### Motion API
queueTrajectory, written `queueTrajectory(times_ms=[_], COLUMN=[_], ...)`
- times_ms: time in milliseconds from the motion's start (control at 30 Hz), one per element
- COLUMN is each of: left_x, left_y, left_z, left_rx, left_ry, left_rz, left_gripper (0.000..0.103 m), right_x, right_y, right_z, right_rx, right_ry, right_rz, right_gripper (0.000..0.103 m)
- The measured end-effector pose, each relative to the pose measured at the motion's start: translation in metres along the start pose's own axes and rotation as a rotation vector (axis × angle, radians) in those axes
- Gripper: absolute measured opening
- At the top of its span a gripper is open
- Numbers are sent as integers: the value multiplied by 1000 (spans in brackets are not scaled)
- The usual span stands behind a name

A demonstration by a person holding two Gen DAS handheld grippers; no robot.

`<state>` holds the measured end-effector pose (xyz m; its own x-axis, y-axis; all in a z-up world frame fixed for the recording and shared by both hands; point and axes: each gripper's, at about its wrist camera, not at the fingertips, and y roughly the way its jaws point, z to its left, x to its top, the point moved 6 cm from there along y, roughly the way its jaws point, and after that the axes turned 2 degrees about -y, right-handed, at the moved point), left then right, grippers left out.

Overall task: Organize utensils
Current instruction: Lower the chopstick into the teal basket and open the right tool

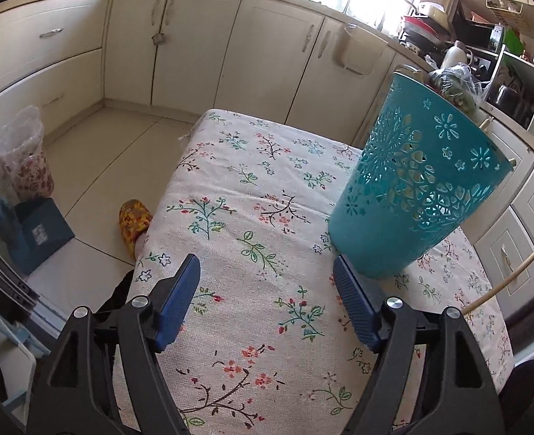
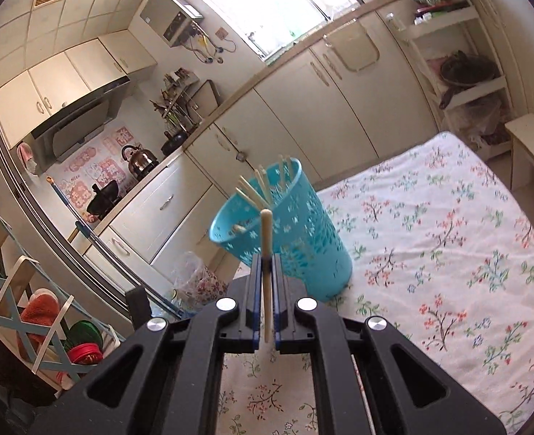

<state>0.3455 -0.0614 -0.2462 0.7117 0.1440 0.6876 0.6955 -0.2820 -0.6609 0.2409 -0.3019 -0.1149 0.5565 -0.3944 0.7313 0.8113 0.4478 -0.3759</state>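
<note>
Kitchen cabinets (image 1: 274,54) ring my floral-clothed table (image 2: 448,235). My right gripper (image 2: 265,264) is clamped on a chopstick (image 2: 265,232), its length along my fingers, tip towards the teal basket (image 2: 288,239) just ahead, where more chopsticks (image 2: 256,190) stand leaning. My left gripper (image 1: 267,282) hangs spread wide, the basket just beside its right finger.

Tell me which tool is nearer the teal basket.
Left. Its open tool sits right beside the teal basket's base; the right tool, clamping a chopstick, is short of it.
</note>
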Motion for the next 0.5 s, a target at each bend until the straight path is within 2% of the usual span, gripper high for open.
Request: queueTrajectory(times_ms=[167,367,500], left_x=[0,0,0], left_y=[2,2,2], left_z=[-2,-1,-1], left_rx=[-6,-12,-11], left_ry=[5,0,2], left_rz=[5,3,4], left_gripper=[72,73,74], right_x=[36,98,118], right_y=[-13,-25,0], right_z=[25,80,107], right_rx=[39,100,31], right_ry=[-51,-164,-289], right_rz=[-36,-120,-134], right_gripper=[6,6,6])
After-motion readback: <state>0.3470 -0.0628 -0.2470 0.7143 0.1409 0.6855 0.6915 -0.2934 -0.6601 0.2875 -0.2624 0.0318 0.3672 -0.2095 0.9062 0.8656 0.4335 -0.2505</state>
